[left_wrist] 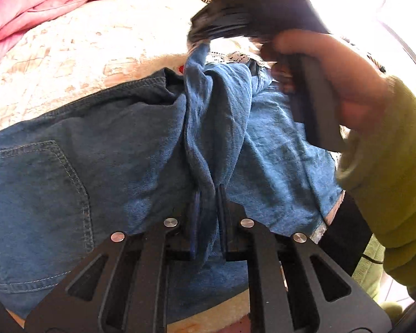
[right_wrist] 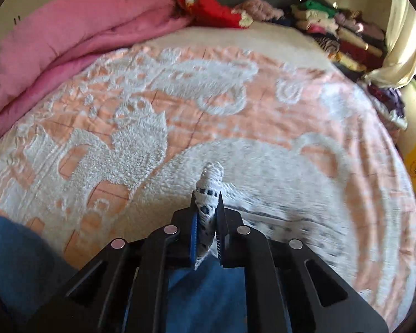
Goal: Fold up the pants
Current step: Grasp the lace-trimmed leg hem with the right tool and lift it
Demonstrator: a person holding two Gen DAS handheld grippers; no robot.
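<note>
Blue denim pants [left_wrist: 102, 144] lie spread on the bed, a back pocket [left_wrist: 33, 194] at the left. My left gripper [left_wrist: 207, 194] is shut on a bunched ridge of the denim in the middle. My right gripper [right_wrist: 207, 197] is shut on the white lace-trimmed hem [right_wrist: 209, 188] of the pants, with blue denim [right_wrist: 202, 291] hanging below it. In the left wrist view the right gripper [left_wrist: 197, 41] appears blurred at the top, lifting a strip of denim, held by a hand [left_wrist: 332, 83] in a green sleeve.
The bed carries a peach and white textured blanket [right_wrist: 208, 105]. A pink duvet [right_wrist: 69, 44] lies along its far left. Stacks of folded clothes [right_wrist: 341, 36] sit at the far right corner, red fabric [right_wrist: 216, 11] beside them.
</note>
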